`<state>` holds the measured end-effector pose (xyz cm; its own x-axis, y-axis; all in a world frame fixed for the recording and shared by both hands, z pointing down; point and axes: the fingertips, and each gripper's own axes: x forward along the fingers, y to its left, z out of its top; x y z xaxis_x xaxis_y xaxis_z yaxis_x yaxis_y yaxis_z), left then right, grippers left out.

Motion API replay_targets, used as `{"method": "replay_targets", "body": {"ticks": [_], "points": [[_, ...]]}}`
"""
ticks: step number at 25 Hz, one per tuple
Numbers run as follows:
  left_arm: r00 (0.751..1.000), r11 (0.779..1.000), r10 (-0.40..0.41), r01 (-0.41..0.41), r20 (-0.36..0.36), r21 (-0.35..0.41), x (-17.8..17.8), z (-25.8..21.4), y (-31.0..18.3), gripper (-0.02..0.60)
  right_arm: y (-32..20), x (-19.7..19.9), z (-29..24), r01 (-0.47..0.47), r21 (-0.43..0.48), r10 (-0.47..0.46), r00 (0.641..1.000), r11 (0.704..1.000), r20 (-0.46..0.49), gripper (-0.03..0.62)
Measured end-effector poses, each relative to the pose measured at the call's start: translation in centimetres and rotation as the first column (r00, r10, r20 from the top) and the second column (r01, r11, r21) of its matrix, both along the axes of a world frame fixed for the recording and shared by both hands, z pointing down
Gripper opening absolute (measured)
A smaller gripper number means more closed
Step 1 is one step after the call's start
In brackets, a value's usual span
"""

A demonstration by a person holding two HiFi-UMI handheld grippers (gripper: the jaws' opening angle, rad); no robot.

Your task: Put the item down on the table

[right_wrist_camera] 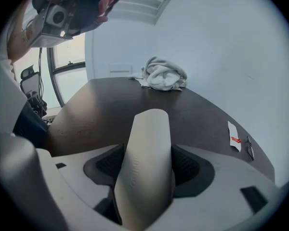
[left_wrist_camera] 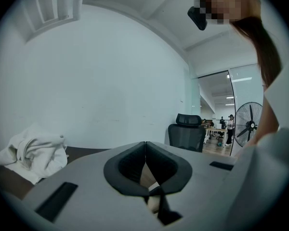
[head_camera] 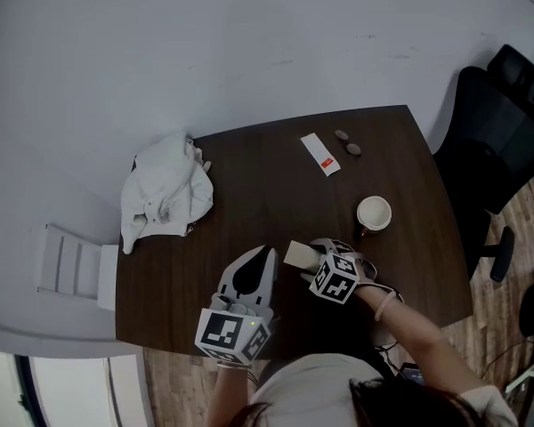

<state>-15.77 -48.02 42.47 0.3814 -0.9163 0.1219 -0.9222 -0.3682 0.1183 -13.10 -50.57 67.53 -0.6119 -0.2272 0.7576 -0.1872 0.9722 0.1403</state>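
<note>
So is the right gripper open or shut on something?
Shut on something: the right gripper view shows the right gripper with both jaws pressed against the sides of a pale item.

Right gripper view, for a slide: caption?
Right gripper holds a beige curved plastic piece, dark wooden table and crumpled white cloth beyond.

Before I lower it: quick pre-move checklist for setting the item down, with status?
1. Right hand-held gripper clamped on the beige item: ok.
2. Bare table around the item: ok.
3. Cup apart from the item, off to the right: ok.
4. White cloth at the far left corner, out of the way: ok.
5. Left hand-held gripper shut, close beside the item but apart: ok, watch it.
6. Gap between item and tabletop: cannot tell.
</note>
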Motion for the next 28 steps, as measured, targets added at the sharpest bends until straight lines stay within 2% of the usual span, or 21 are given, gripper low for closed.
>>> {"method": "replay_targets", "body": {"ticks": [11, 15, 21, 28], "points": [[1.0, 0.999, 0.003, -0.002, 0.004, -0.036, 0.1, 1.1, -1.4, 0.018, -1.3, -0.1, 2.3, -0.014, -0.027, 0.013, 0.999, 1.0, -0.048, 0.314], [1.0, 0.999, 0.009, -0.009, 0.002, -0.043, 0.3, 1.6, -1.7, 0.018, -1.4, 0.1, 2.7, -0.023, -0.063, 0.019, 0.998, 0.998, -0.058, 0.319], [1.0, 0.998, 0.028, -0.028, 0.002, -0.064, 0.8, 1.8, -2.0, 0.018, -2.0, 0.4, 2.7, -0.061, -0.097, 0.059, 0.998, 0.993, -0.03, 0.351], [0.999, 0.998, 0.049, -0.05, -0.006, -0.046, 0.8, 1.8, -2.0, 0.018, -2.3, 0.4, 0.9, -0.099, -0.06, 0.101, 0.995, 0.993, 0.018, 0.336]]}}
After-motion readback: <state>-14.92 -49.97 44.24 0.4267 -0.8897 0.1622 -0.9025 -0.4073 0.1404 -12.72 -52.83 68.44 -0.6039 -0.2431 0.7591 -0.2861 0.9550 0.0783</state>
